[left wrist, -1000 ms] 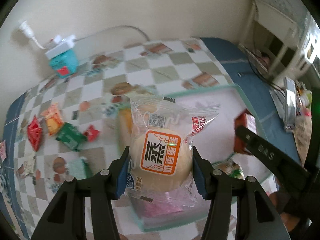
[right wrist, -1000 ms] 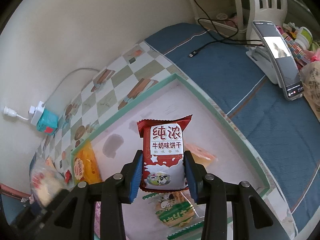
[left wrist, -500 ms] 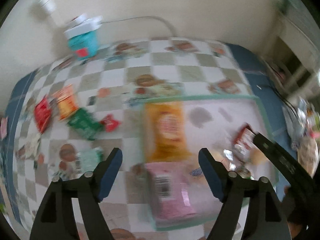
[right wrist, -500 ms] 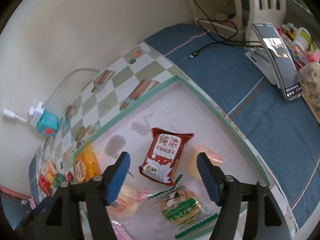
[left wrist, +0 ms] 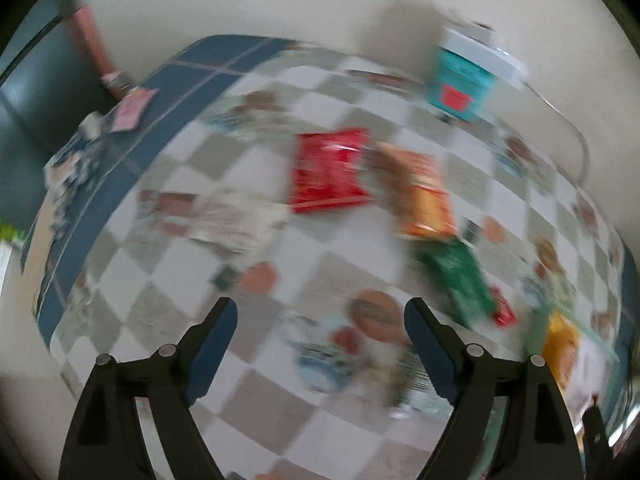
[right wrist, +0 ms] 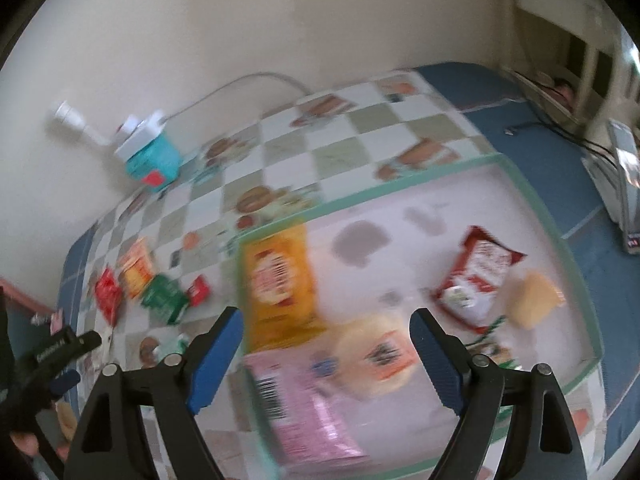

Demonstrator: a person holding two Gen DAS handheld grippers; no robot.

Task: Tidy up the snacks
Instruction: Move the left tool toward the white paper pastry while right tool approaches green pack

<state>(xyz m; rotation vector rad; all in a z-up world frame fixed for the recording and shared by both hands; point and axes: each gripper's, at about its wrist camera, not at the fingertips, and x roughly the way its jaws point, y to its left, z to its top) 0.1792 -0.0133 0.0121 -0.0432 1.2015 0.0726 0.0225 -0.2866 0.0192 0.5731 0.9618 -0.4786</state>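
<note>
Both tongs, left (left wrist: 320,344) and right (right wrist: 326,354), newly spread and empty; loose snacks (left wrist: 330,170) lie on the checkered desk (left wrist: 168,264) beside the tray (right wrist: 556,232), where a hasty grab risks pinching two overlapping packets.

Six snack packets are lying in the tray (right wrist: 532,196): orange (right wrist: 280,276), pink (right wrist: 304,408), round bun (right wrist: 376,354), red-and-white (right wrist: 478,276), pale yellow (right wrist: 534,300), green-striped (right wrist: 490,346). Four are sitting outside it: red (right wrist: 107,294), orange-striped (right wrist: 136,268), green (right wrist: 166,298), small red (right wrist: 199,289).
</note>
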